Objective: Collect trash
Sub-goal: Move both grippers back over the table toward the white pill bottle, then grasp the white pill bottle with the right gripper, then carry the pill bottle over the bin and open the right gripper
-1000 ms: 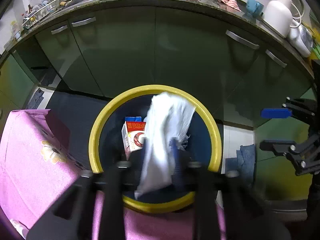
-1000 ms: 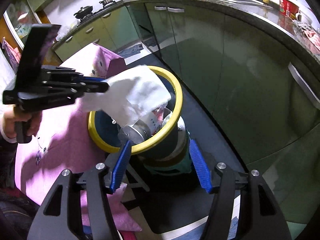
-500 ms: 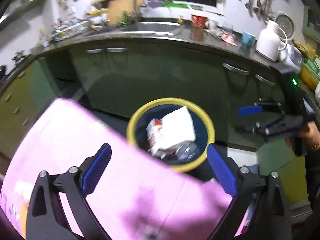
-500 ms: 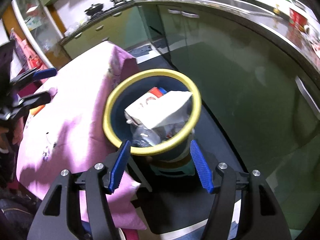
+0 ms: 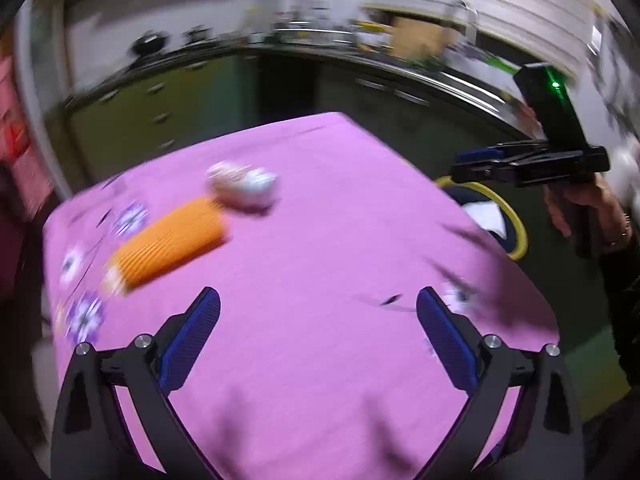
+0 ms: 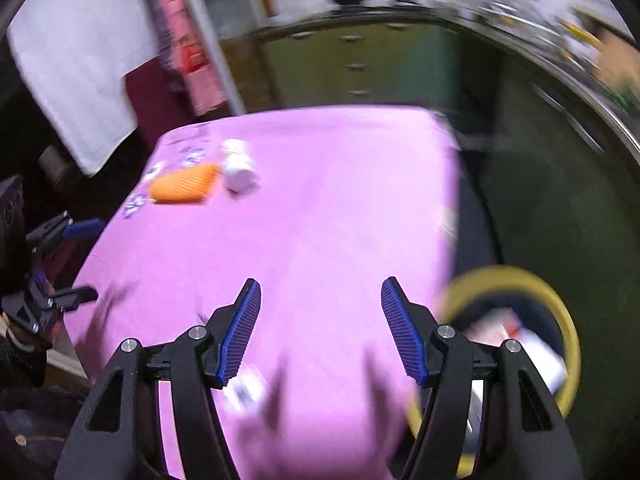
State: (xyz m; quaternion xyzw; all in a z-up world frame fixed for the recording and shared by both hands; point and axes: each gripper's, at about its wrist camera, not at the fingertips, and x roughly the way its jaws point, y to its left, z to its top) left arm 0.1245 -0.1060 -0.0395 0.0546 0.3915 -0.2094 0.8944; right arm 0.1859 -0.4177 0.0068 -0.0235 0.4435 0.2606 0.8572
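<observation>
Left wrist view: left gripper (image 5: 318,312) over pink tablecloth (image 5: 320,260), jaws opening wide, nothing between. Right gripper (image 6: 320,308) parted, empty. Ahead on cloth: orange ribbed cup (image 5: 168,246) lying on side, long axis running diagonally, far end toward crumpled white wad (image 5: 244,186) just beside it. Yellow-rimmed bin (image 6: 560,304) beside table's right edge, trash inside. Frames blurred.

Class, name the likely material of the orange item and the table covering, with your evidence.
Orange item: probably ridged paper or corrugated card, matte; fine parallel ribs show, though blurred. Table covering: woven cloth, matte pink, with printed flowers, draping over the edges.
</observation>
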